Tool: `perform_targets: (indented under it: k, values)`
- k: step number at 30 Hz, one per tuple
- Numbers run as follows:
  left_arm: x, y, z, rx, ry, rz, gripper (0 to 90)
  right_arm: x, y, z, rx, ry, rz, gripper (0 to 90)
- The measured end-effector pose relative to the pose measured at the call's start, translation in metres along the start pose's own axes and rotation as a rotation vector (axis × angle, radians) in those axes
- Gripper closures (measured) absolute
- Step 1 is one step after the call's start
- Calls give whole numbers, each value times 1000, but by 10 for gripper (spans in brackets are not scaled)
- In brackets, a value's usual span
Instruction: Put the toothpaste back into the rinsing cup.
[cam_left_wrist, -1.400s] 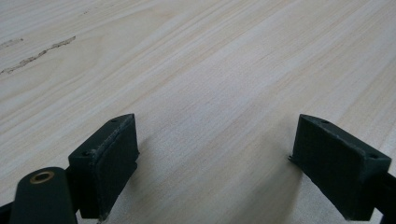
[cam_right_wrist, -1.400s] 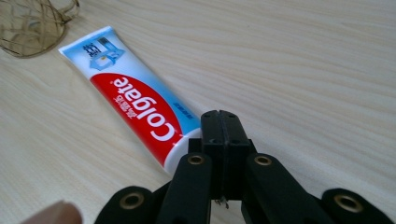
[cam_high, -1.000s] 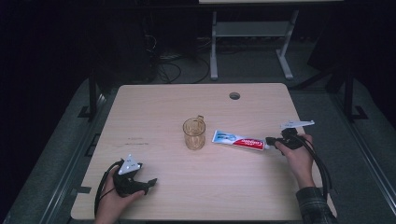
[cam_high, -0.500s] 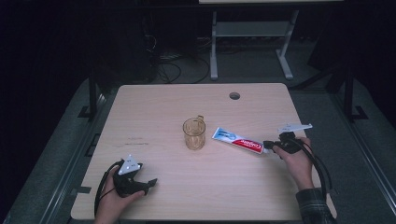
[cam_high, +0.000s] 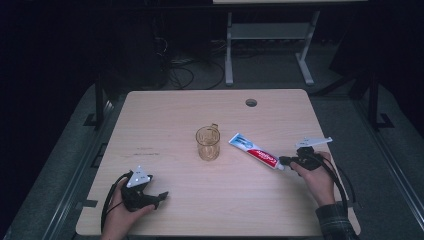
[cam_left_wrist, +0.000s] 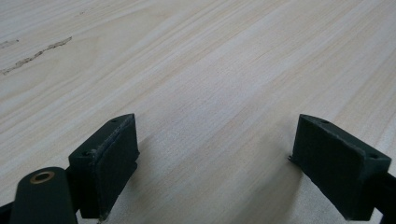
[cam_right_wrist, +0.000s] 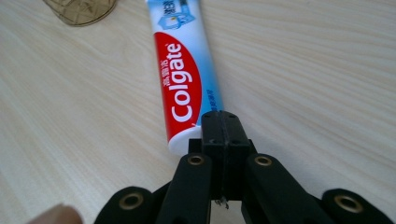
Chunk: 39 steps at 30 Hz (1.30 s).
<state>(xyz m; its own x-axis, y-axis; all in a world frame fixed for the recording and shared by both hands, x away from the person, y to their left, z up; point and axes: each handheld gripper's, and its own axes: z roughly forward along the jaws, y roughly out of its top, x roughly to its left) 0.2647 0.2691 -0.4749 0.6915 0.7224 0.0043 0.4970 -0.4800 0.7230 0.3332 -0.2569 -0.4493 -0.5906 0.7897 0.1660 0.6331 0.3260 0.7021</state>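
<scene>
Pale wood-grain table (cam_high: 165, 120); translucent amber glass mug (cam_high: 208, 143); flat toothpaste tube (cam_right_wrist: 185, 70) in white and blue with red band, white lettering; matte black right gripper (cam_right_wrist: 223, 122).

The light wood table (cam_high: 150, 115) has a round hole (cam_high: 251, 102) near its far edge, right of centre. Faint scuff marks (cam_high: 146, 150) lie on its left half; the left gripper view shows scuffs (cam_left_wrist: 35, 56) in the grain. Behind the table, a white stand (cam_high: 229, 55) rests on the grey floor (cam_high: 65, 165), with loose cables (cam_high: 180, 75) to its left.
</scene>
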Motion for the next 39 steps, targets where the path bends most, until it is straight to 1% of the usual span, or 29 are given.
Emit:
perform_targets:
  k: [5, 9, 13, 16, 18, 20, 24, 28, 30, 33, 36, 39]
  values:
    - [0, 0, 0, 0, 0, 1, 130, 7, 0, 0, 4, 9, -14, 900]
    - [0, 0, 0, -1, -1, 0, 130, 14, -2, 0, 8, 30, -16, 900]
    - [0, 0, 0, -1, -1, 0, 130, 23, -2, 1, 9, 52, -32, 900]
    - [0, 0, 0, -1, -2, 1, 130, 28, -1, 2, 14, 58, -54, 900]
    - [0, 0, 0, -1, -2, 1, 130, 31, -1, 3, 12, 62, -58, 900]
    - [0, 0, 0, -1, -2, 1, 130, 32, 0, 3, 10, 64, -61, 900]
    - [-1, 0, 0, -1, -2, 1, 130, 32, 2, 0, -10, 59, -43, 890]
    - [0, 0, 0, -2, -2, 1, 130, 31, 8, -3, -21, 55, -8, 786]
    - [-1, 0, 0, -2, -2, 1, 130, 30, 11, -4, -35, 47, -1, 721]
    - [0, 0, 0, -2, -2, 2, 130, 29, 16, -3, -41, 31, 5, 635]
    - [-1, 0, 0, -1, -2, 1, 130, 28, 21, -2, -30, 31, 16, 577]
    - [0, 0, 0, -1, -2, 2, 130, 28, 26, 1, -26, 3, 21, 540]
